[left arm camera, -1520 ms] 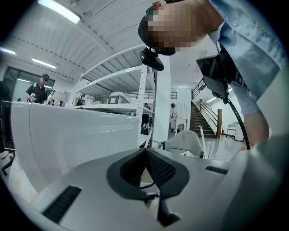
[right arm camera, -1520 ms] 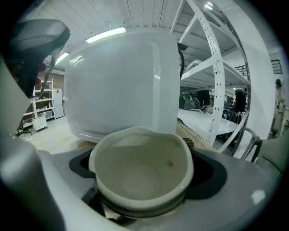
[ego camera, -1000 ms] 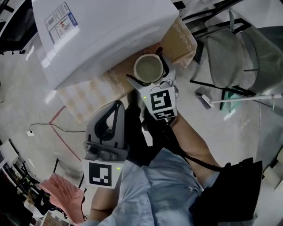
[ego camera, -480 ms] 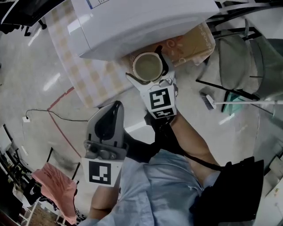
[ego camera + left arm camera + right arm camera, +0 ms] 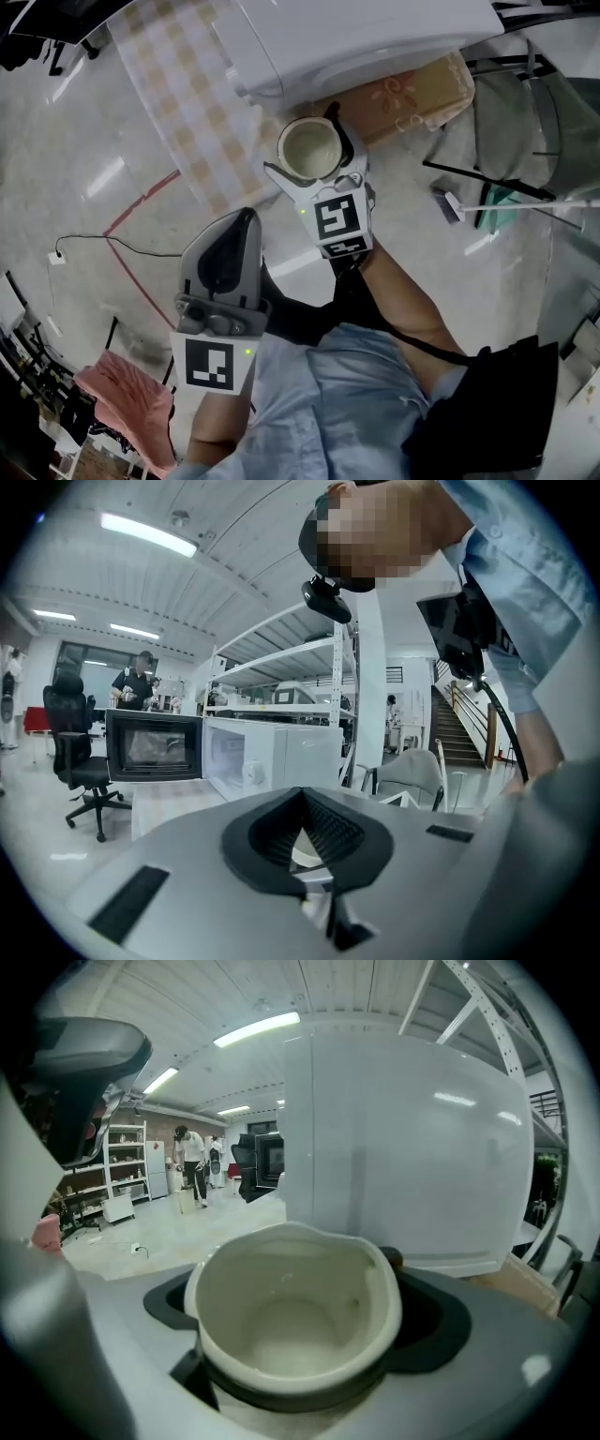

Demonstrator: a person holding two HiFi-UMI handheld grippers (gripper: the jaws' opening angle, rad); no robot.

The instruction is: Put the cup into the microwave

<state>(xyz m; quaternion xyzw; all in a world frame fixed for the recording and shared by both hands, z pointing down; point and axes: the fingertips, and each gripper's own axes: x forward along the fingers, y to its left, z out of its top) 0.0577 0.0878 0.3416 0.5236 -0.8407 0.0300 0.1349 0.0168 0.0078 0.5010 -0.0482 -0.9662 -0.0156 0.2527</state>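
Observation:
A cream cup (image 5: 312, 152), empty inside, sits between the jaws of my right gripper (image 5: 302, 141), which is shut on it. In the right gripper view the cup (image 5: 295, 1321) fills the foreground, close to the white side wall of the microwave (image 5: 412, 1147). Seen from the head, the microwave (image 5: 366, 37) lies just beyond the cup. The left gripper view shows the microwave (image 5: 272, 757) with its dark door (image 5: 155, 747) swung open. My left gripper (image 5: 246, 221) hangs lower left of the cup, shut with nothing in it.
The microwave stands on a table with a checked cloth (image 5: 187, 103). A brown box (image 5: 412, 94) lies beside it. A grey chair (image 5: 525, 122) and a broom (image 5: 506, 211) stand at the right. A cable (image 5: 94, 246) and pink cloth (image 5: 122, 412) are on the floor.
The microwave and table have slid up and to the right in the head view. The cup stays in my right gripper. Both grippers keep about the same place in view.

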